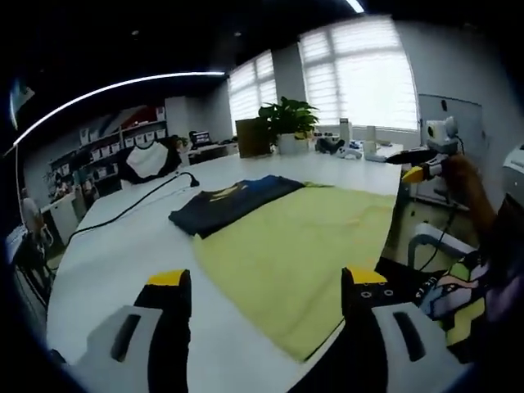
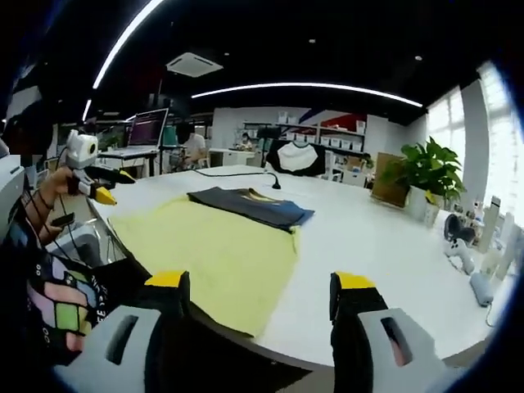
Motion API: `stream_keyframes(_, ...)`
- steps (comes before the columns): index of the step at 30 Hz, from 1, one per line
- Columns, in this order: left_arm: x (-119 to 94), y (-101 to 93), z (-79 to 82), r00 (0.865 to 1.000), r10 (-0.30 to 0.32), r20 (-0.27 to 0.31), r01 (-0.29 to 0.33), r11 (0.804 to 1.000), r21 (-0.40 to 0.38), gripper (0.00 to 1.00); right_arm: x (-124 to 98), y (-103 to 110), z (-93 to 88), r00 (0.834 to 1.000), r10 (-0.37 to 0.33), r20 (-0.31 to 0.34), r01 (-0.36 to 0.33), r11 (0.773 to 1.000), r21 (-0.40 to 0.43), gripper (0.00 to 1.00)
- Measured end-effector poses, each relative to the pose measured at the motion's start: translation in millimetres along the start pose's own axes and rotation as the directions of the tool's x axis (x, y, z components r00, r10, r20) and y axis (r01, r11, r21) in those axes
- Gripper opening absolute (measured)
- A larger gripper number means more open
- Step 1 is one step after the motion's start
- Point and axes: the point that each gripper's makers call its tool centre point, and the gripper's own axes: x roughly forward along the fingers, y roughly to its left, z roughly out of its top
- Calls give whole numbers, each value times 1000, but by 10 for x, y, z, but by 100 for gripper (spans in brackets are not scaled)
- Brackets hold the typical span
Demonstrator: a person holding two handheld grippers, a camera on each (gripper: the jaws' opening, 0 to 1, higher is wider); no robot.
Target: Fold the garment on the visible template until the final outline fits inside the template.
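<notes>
A yellow sheet, the template (image 1: 303,246) (image 2: 221,246), lies flat on the white table (image 1: 123,246) (image 2: 368,246) and hangs a little over its near edge. A folded dark garment (image 1: 233,201) (image 2: 250,205) with blue and yellow print rests at the sheet's far edge, mostly on bare table. My left gripper (image 1: 266,286) hovers open over the sheet's near part, nothing between its jaws. My right gripper (image 2: 260,286) is open at the table's edge, short of the sheet. Each gripper shows in the other's view, hand-held: the right one (image 1: 424,169) and the left one (image 2: 94,178).
A black cable (image 1: 131,206) runs across the table toward a black-and-white garment (image 1: 149,160) (image 2: 299,157) at the far end. A potted plant (image 1: 286,121) (image 2: 426,172) and small items stand by the window. A person's patterned sleeve (image 2: 49,303) and a chair (image 1: 434,241) are beside the table.
</notes>
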Motion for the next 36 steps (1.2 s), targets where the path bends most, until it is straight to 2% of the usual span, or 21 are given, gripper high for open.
stream_keyframes(4, 9, -143, -93, 997, -69, -45, 72, 996, 51, 74, 45, 85, -15, 999, 49, 10, -49, 998, -30, 64)
stream_keyframes(7, 50, -226, -153, 992, -106, -73, 108, 994, 30, 66, 64, 197, -100, 994, 110, -19, -110, 994, -13, 60)
stream_keyframes(10, 81, -311, -228, 985, -145, -92, 149, 988, 36, 64, 92, 232, -168, 991, 127, -41, -127, 992, -12, 55)
stream_keyframes(13, 107, -326, -307, 981, -163, -110, 165, 986, 16, 62, 117, 244, -224, 988, 139, -61, -139, 990, 2, 55)
stream_keyframes(15, 114, -333, -341, 978, -174, -115, 175, 985, 3, 56, 121, 250, -267, 986, 149, -77, -147, 989, 32, 55)
stream_keyframes(19, 116, -399, -396, 968, -216, -124, 215, 976, -22, 53, 106, 250, -327, 983, 150, -103, -149, 989, 17, 54)
stream_keyframes(23, 133, -421, -458, 964, -225, -145, 224, 974, -25, 51, 104, 342, -394, 973, 189, -135, -192, 981, -12, 46)
stream_keyframes(27, 142, -429, -471, 962, -229, -148, 222, 973, -57, 50, 154, 413, -430, 964, 220, -148, -218, 975, 28, 45)
stream_keyframes(32, 143, -417, -480, 963, -223, -152, 218, 975, -50, 44, 184, 424, -544, 956, 220, -196, -218, 975, 36, 41)
stream_keyframes(36, 150, -392, -480, 966, -213, -145, 208, 977, -53, 40, 182, 393, -549, 958, 210, -194, -207, 978, 40, 38)
